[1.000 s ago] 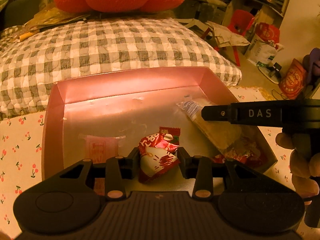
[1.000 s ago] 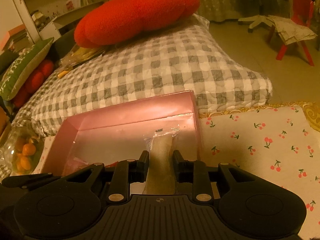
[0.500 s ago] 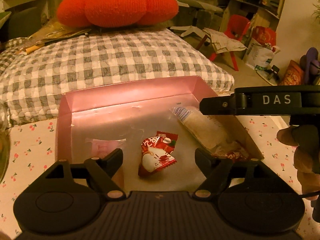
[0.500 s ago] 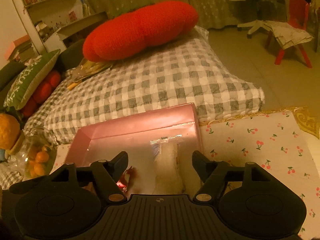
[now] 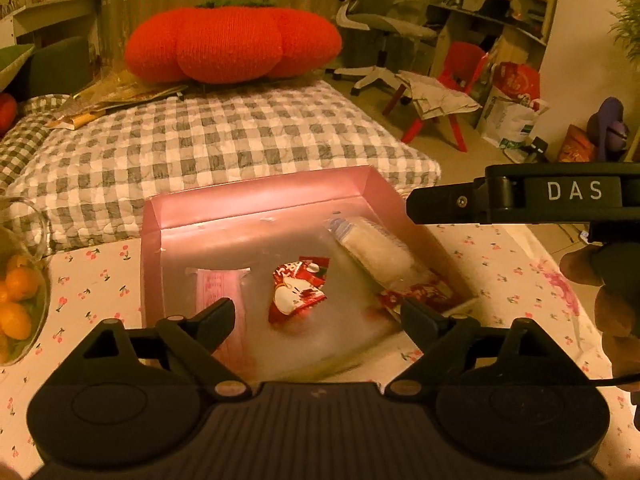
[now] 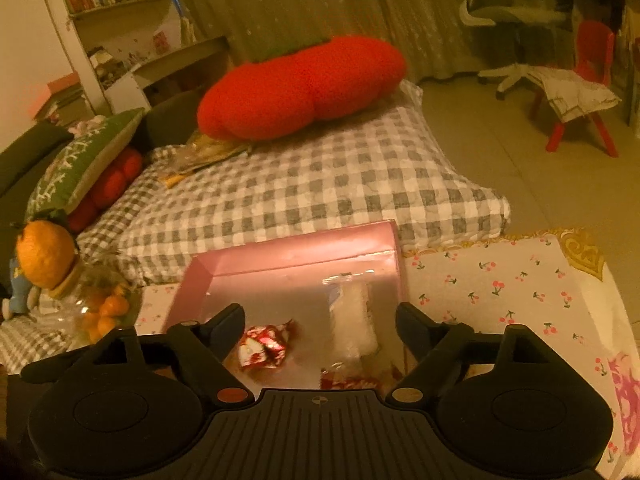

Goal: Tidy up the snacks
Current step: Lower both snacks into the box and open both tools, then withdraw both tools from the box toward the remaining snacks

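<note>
A pink box (image 5: 256, 208) (image 6: 288, 252) sits on the cherry-print cloth. Inside lie a red-and-white snack packet (image 5: 296, 290) (image 6: 264, 346), a long pale packet (image 5: 376, 250) (image 6: 354, 320), a pink flat packet (image 5: 218, 286) and a red packet (image 5: 420, 294) (image 6: 348, 380) at the near right corner. My left gripper (image 5: 318, 312) is open and empty, above the box's near edge. My right gripper (image 6: 320, 320) is open and empty, also above the near edge; its body shows in the left wrist view (image 5: 520, 200).
A checked mattress (image 5: 208, 144) with a red tomato cushion (image 5: 232, 44) lies behind the box. A glass jar of small oranges (image 5: 16, 292) (image 6: 96, 304) stands left. Cherry-print cloth (image 6: 500, 292) extends right. A red chair (image 6: 580, 92) stands far right.
My left gripper let go of the red-and-white packet, my right gripper let go of the long pale packet. Both opened wide and pulled back and up from the box.
</note>
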Demonstrator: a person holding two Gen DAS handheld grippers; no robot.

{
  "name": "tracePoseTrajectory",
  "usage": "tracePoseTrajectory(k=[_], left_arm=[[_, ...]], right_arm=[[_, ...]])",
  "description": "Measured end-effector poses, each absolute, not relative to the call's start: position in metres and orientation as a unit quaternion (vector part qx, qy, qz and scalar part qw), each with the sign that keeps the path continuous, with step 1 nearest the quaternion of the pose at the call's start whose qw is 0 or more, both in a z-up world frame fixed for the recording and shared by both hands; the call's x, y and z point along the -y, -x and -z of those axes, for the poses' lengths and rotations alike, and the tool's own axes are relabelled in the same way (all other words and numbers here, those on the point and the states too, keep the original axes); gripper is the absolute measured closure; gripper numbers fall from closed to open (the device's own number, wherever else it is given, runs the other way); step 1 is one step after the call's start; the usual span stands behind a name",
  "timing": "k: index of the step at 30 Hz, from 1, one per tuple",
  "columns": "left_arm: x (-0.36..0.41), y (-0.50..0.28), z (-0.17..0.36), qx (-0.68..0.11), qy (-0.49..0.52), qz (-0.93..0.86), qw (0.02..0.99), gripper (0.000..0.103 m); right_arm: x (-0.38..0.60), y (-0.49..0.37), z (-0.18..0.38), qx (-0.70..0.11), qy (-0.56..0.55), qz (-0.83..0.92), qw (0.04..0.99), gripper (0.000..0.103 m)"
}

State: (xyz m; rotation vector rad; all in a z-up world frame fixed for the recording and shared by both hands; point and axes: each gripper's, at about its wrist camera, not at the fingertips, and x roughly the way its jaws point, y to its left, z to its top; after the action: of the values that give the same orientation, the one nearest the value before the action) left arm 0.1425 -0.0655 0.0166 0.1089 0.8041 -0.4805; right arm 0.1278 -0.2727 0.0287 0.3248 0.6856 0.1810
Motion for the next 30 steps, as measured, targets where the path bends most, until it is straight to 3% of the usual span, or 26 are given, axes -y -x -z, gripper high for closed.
tracePoseTrajectory(k=[19, 27, 30], left_arm=[[0.016, -0.085, -0.034, -0.385, -0.059, 0.212, 0.896, 0.006], [-0.021, -0.059, -0.034, -0.394, -0.046, 0.188, 0.899, 0.004], [-0.035, -0.053, -0.031, -0.398, -0.031, 0.176, 0.9, 0.002]], right_arm=[[0.25, -0.06, -0.034, -0.368, -0.173, -0.092, 0.909, 0.015], [0.23, -0.026, -0.043, -0.365, -0.104, -0.078, 0.922, 0.014], [0.22, -0.014, -0.045, -0.355, -0.09, -0.093, 0.926, 0.01]])
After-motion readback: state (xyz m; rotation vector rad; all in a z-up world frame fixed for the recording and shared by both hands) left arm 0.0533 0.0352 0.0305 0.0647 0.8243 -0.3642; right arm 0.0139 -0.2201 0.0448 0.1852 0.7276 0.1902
